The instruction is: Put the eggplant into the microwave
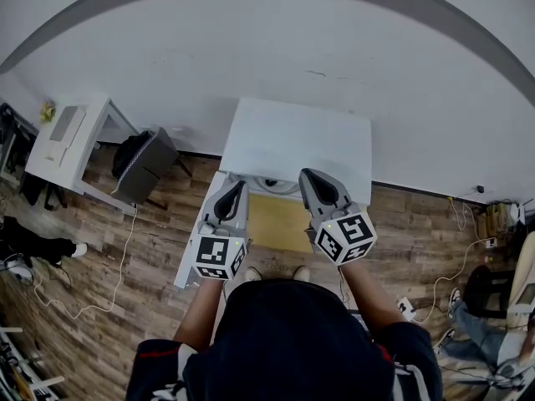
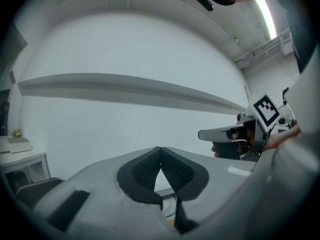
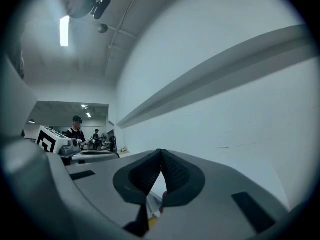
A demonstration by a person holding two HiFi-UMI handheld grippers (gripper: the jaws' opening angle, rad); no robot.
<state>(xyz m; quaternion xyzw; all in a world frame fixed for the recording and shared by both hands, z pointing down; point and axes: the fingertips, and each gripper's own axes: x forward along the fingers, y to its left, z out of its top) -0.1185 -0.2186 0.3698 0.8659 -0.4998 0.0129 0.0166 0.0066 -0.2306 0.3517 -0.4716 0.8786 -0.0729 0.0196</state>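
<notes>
No eggplant shows in any view. In the head view a white box [image 1: 299,144], seemingly the microwave seen from above, stands on a small white table [image 1: 191,261] against the wall. My left gripper [image 1: 240,185] and right gripper [image 1: 306,175] are held side by side in front of it, both pointing level at the wall. In the left gripper view the left gripper's [image 2: 160,149] pads meet at the tips with nothing between them. The right gripper's [image 3: 160,151] pads are likewise shut and empty. Each gripper view catches the other gripper at its side.
A yellowish board [image 1: 280,222] lies on the table between the grippers, with a round pale object [image 1: 272,185] partly hidden behind it. A white desk [image 1: 71,136] and black chair [image 1: 142,165] stand at left. Cables cross the wood floor [image 1: 418,241]. Other people sit at both edges.
</notes>
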